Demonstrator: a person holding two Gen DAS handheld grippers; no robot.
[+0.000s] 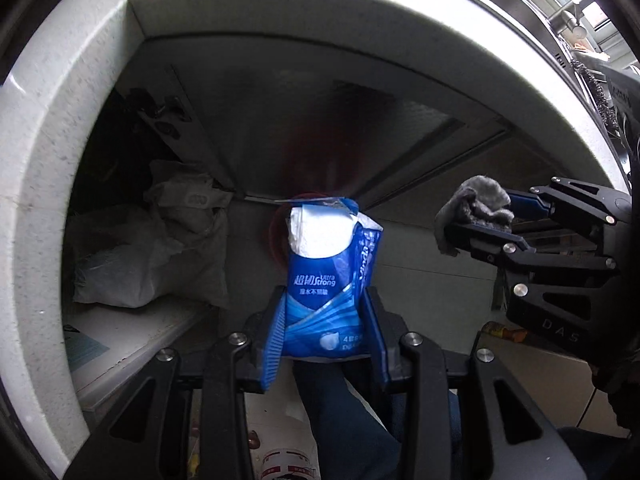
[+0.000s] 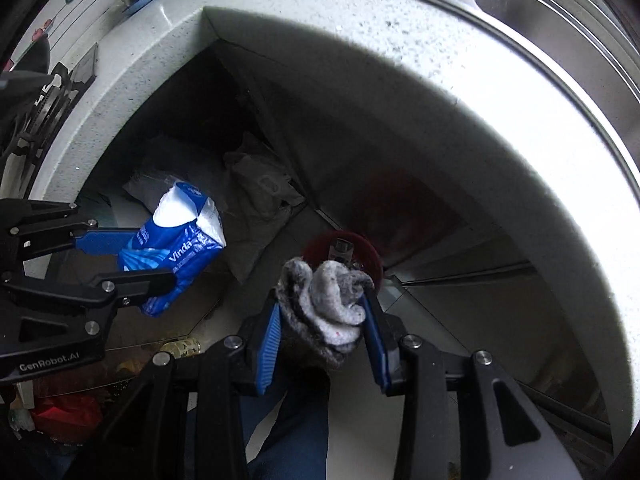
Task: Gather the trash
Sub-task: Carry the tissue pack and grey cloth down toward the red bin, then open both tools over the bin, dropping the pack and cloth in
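Both claws loaded below the counter point(image 2: 360, 40) edge.
Your left claw point(image 1: 324, 312) pinches the soft, light Vinda tissue pack point(image 1: 326, 280) at its lower half; your right claw point(image 2: 322, 320) squeezes a limp grey rag point(image 2: 328, 300) mid-bundle, over the red bin point(image 2: 360, 248).

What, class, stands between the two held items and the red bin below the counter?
Nothing visible does. The left gripper holds the blue tissue pack and the right gripper the grey rag, both in open air above the red bin.
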